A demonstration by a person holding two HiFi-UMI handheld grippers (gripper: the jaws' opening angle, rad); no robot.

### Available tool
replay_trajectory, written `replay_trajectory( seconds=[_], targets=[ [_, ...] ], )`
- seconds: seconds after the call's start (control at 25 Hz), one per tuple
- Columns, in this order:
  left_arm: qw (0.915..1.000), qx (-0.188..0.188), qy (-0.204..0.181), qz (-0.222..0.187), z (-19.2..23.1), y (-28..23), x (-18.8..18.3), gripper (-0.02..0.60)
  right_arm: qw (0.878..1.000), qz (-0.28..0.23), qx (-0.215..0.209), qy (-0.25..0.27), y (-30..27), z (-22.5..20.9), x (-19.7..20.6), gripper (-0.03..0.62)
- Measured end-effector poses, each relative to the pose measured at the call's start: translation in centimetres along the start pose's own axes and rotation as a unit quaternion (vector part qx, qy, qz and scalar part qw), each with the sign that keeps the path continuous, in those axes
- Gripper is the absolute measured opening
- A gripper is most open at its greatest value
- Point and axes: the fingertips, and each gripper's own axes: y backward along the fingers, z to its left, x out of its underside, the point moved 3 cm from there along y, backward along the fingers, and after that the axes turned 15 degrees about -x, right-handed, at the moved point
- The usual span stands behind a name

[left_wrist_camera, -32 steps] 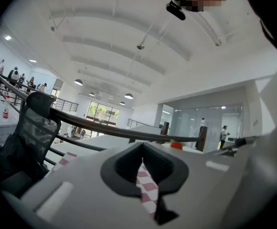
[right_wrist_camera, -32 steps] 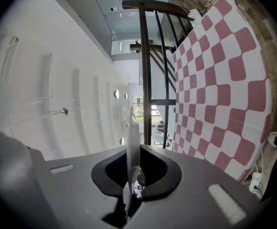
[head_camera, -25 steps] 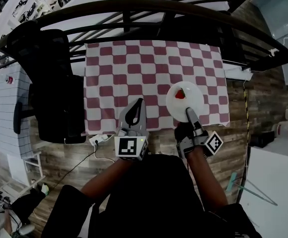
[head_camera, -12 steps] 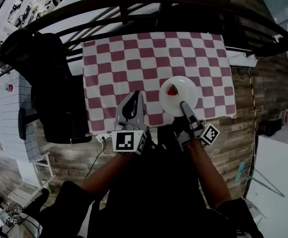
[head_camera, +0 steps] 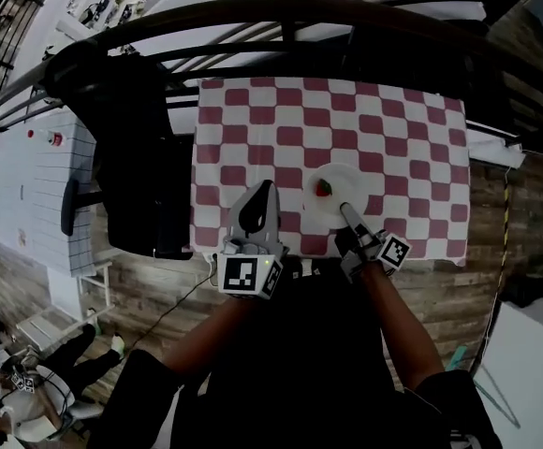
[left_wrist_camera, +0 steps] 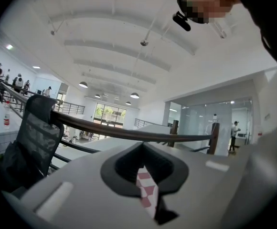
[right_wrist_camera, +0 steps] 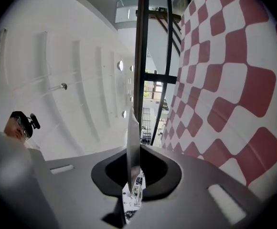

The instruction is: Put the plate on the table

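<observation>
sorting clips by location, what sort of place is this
Likely a big open office or lab hall, maybe on an upper floor: a curved railing, a black office chair, glass-walled rooms.

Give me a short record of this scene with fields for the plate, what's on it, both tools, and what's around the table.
plate: white plate, over the near right part of the checked cloth; cannot tell if it rests on the cloth
on plate: one small red food piece
right tool: right tool shut on the plate's near rim
left tool: left tool has its jaws together, holds nothing, and is above the cloth's near edge
beside table: black chair on the left in the head view
</observation>
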Motion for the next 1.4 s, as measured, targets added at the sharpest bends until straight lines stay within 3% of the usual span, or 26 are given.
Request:
replay_trajectory(
  seconds=[0.24, 0.48, 0.8, 1.4],
  targets=[
    [0.999, -0.042, 0.004, 0.015, 0.4, -0.7, 0.8, 0.009, 0.997, 0.075, 0.013, -0.007, -1.3, -4.8, 0.6, 0.018],
    [0.9973, -0.069, -0.003, 0.023, 1.1, -1.4, 0.9, 0.009, 0.993, 0.114, 0.028, -0.025, -1.2, -9.0, 0.6, 0.018],
    [0.9961, -0.085, 0.009, 0.02, 1.7, -1.6, 1.0, 0.009, 0.983, 0.176, 0.035, -0.039, -1.3, -12.4, 1.8, 0.018],
    [0.9921, -0.117, -0.006, 0.045, 0.2, -2.6, 1.7, 0.009, 0.973, 0.197, 0.077, -0.097, -1.1, -16.7, 1.8, 0.018]
  ],
)
